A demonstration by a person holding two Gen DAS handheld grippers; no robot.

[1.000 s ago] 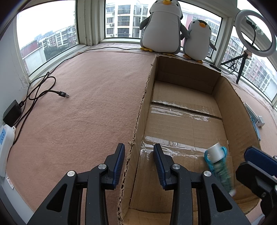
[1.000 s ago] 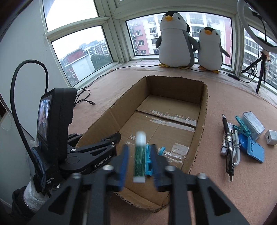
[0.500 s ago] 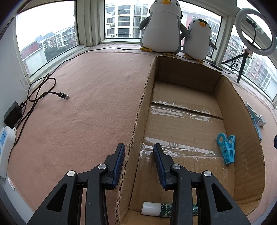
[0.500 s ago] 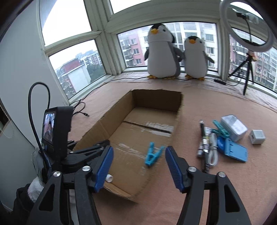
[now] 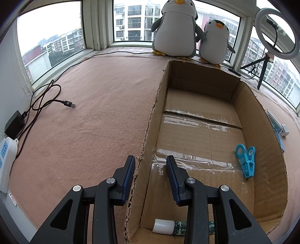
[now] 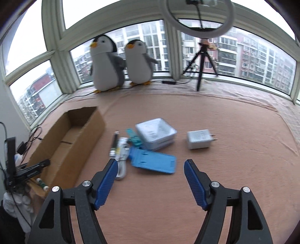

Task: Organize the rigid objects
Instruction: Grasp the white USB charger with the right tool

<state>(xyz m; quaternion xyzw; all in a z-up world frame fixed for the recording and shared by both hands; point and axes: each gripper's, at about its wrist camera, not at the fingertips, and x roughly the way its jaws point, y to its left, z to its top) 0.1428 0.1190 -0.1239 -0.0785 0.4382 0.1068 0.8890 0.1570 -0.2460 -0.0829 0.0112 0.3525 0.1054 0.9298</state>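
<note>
Inside the cardboard box: a clothespin by the right wall, a capped tube along the near wall. Left of the box on the blanket, a coiled cable, with a power strip at the far left edge. Behind the box, two plush penguins on the sill, a ring light to their right. Right of the box, a cluster: a pen, a phone stand, a flat box behind it. Further right and apart, a wall charger.

No legible txt or labels; print on items too blurry.
</note>
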